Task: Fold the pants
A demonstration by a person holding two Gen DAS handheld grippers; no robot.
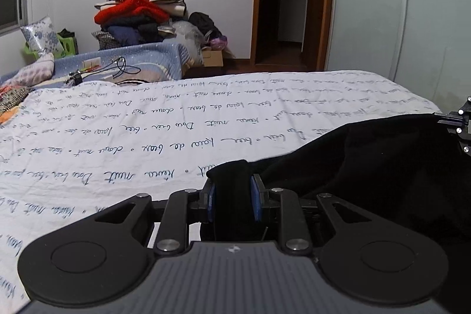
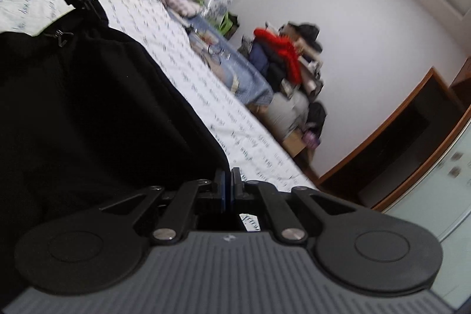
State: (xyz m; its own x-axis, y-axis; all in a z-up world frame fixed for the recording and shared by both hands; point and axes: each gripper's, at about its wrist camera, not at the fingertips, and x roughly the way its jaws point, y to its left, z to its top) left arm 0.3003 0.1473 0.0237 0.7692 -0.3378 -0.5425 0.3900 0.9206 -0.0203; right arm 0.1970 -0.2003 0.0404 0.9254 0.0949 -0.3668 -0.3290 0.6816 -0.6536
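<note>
— Where are you in the fold?

— Both tongs grasp the pants (image 1: 368, 167) — left gripper (image 1: 234, 197) on a bunched corner, right gripper (image 2: 228, 190) clenched on an edge, cloth raised over the bed (image 1: 147, 137).

— Next?

— Carry it across evenly, I think. Nothing blocks; the clothes pile (image 1: 138, 16) sits well apart.
</note>
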